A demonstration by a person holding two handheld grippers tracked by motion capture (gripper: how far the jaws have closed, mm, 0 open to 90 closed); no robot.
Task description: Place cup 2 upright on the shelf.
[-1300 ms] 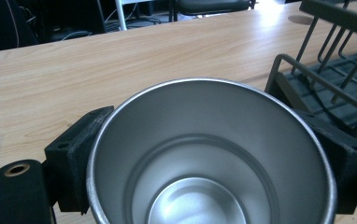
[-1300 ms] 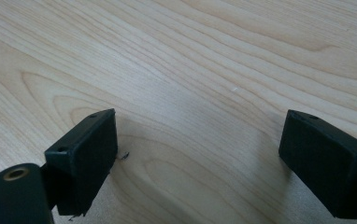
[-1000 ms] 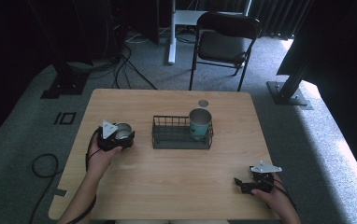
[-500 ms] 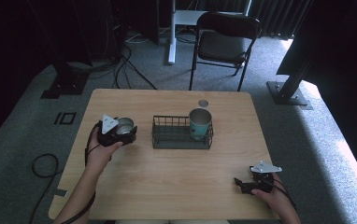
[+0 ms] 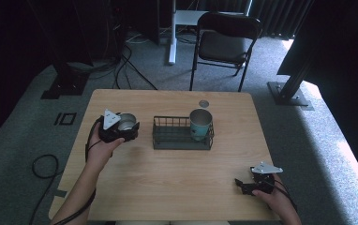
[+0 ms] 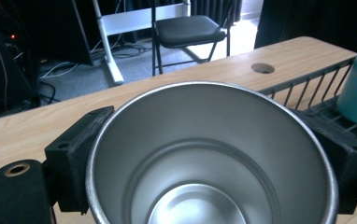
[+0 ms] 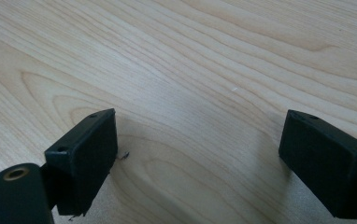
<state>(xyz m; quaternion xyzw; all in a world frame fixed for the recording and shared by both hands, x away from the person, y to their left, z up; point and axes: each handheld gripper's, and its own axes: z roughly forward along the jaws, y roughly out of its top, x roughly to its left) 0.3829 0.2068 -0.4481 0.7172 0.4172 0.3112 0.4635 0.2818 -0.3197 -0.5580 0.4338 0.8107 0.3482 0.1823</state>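
Since the earlier frames the left tool [image 5: 121,127] has carried the steel cup [image 5: 127,122] toward three o'clock, closer to the wire basket [image 5: 182,140]. Its jaws are clenched on the cup's sides, as the left gripper view shows, with the cup [image 6: 211,154] upright and empty. The cup sits at nine o'clock of the basket, just beside its end, not yet inside. A teal cup [image 5: 200,124] already stands in the basket's three o'clock end. The right tool [image 5: 254,183] rests on the table [image 5: 177,187] at five o'clock, jaws spread and holding nothing. Judged so, one cup is placed; the steel one remains to go in.
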